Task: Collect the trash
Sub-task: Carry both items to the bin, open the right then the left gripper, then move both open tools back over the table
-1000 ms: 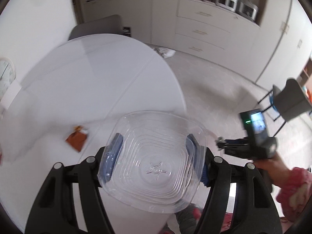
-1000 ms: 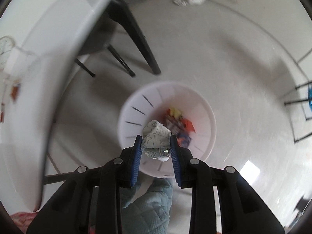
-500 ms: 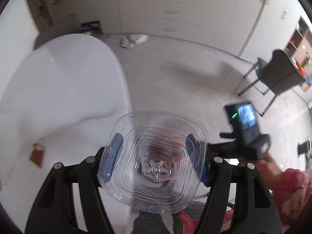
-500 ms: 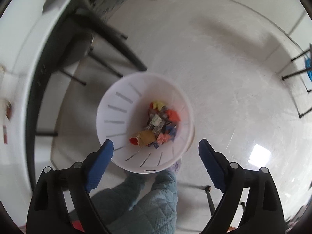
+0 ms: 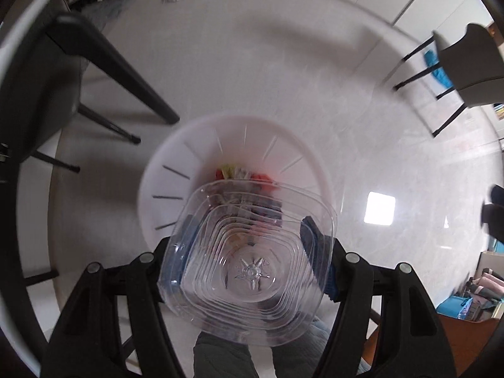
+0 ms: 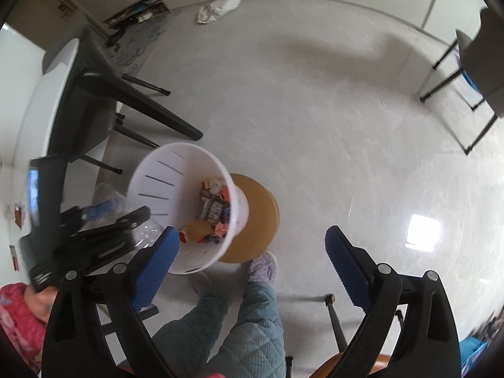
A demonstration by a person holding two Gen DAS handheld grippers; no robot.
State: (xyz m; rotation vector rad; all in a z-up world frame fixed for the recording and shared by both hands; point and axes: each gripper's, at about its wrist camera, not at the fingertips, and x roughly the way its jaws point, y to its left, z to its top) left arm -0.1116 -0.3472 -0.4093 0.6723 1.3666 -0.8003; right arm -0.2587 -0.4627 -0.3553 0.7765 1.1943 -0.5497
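Since the earlier frame, the clear tub (image 5: 249,264) had travelled from over the table to a spot above the bin (image 5: 176,170), clamped all the while between the pads of the left gripper (image 5: 252,261). It was seen bottom-on, its star-marked base facing the camera, with the bin's coloured wrappers (image 5: 242,173) showing through its wall. The paper ball once pinched in the right gripper (image 6: 252,252) was gone from between the pads; its jaws were opening wide, with nothing between them. That gripper sat off to the right of the bin, over bare floor (image 6: 315,110).

From the right wrist view the bin stood on a round wooden base (image 6: 261,214), just beyond the person's slippered foot (image 6: 263,266), with the table legs (image 6: 141,104) on its far left.

Risks, as I judged them: the tub was wide against the bin's mouth and sat toward the near rim, so a release here might catch the edge and tip it onto the floor. The picture was smeared with motion, so letting go mid-swing could throw it wide. A knock on the rim might also rock the bin off its base.
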